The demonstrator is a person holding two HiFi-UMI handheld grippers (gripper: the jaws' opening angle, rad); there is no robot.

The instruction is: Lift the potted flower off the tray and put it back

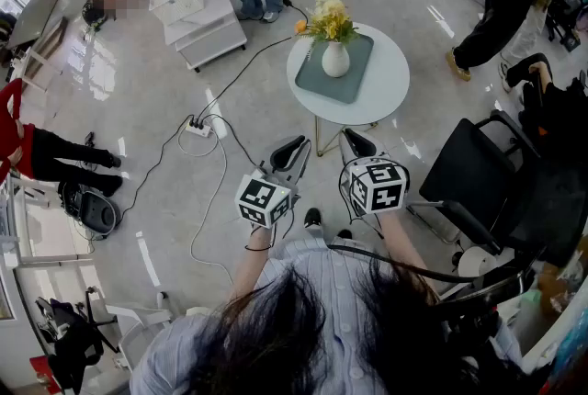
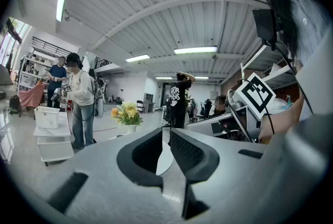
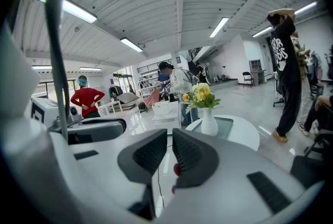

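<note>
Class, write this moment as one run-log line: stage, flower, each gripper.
stage: pre-grasp, short of table | potted flower: upright on tray | left gripper: shut, empty | right gripper: shut, empty

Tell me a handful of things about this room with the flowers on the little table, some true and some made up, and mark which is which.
1. The vase of flowers stands on the tray, which lies on the round table. True.
2. The right gripper has hold of the vase. False: its fingers are closed on nothing, and it is held short of the table.
3. A power strip lies on the floor with cables running from it. True.
4. The left gripper rests on the table. False: it is held in the air beside the right one, short of the table, with its fingers closed and nothing between them.
</note>
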